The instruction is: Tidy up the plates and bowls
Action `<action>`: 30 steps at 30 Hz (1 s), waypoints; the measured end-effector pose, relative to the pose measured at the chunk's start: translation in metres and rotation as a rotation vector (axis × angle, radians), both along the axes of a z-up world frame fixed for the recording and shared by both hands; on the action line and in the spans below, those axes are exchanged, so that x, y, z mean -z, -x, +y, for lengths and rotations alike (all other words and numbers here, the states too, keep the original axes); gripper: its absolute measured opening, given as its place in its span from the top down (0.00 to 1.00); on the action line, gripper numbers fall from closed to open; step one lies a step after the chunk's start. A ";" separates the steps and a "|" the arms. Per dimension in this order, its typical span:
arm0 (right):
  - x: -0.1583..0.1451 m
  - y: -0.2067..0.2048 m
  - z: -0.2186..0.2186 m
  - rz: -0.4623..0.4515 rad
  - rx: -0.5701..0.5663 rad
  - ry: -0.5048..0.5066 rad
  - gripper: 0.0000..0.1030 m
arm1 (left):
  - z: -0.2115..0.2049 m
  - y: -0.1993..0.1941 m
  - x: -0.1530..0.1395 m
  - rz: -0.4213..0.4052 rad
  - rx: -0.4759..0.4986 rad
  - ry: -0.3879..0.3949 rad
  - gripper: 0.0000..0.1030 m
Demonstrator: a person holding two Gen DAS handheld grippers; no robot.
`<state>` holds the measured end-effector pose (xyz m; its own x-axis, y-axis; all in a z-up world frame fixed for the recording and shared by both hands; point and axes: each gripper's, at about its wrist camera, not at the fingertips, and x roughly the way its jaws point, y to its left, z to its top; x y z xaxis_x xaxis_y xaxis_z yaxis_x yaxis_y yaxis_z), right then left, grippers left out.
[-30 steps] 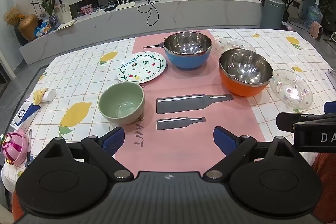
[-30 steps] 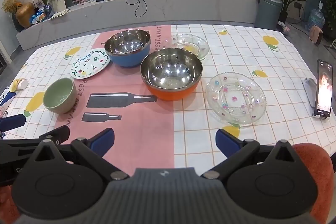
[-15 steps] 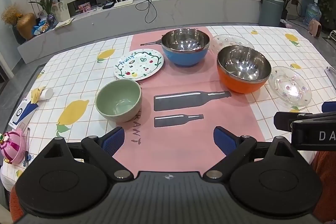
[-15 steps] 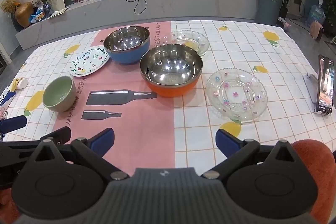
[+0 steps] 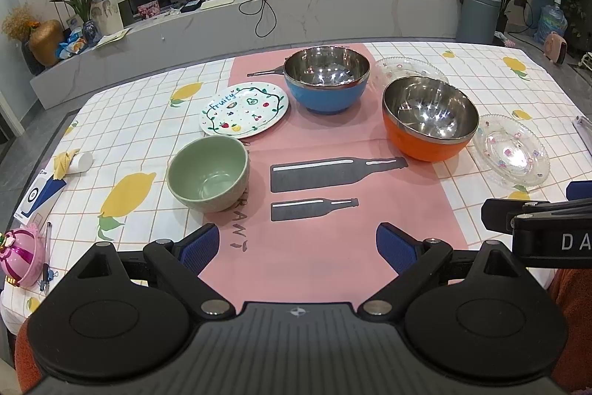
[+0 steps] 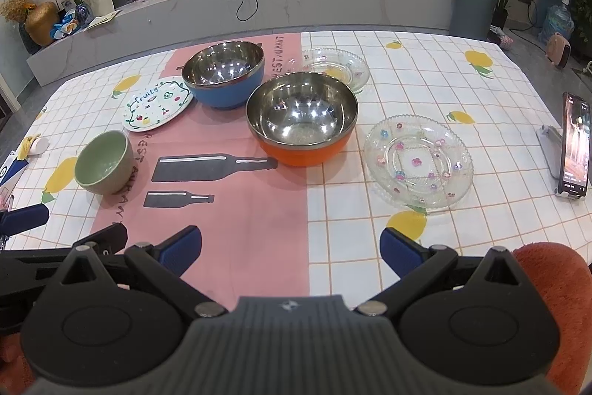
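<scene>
Bright, even indoor light glints inside the steel-lined orange bowl [image 6: 301, 121], while fisheye distortion bends and darkens both views' edges.

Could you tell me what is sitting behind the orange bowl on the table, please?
A clear glass plate lies behind the orange bowl. The bowl's rim covers the plate's near edge, so whether they touch cannot be seen.

Table [image 6: 425, 62] w/ checked cloth: 3 bowls, 3 plates, phone [image 6: 574, 150].
</scene>
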<state>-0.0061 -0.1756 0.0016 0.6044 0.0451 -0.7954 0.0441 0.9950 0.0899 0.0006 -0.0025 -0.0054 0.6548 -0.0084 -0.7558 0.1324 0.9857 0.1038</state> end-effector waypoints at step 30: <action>0.000 -0.005 -0.002 0.011 0.001 -0.006 0.03 | 0.001 -0.003 0.003 0.016 -0.007 -0.019 0.00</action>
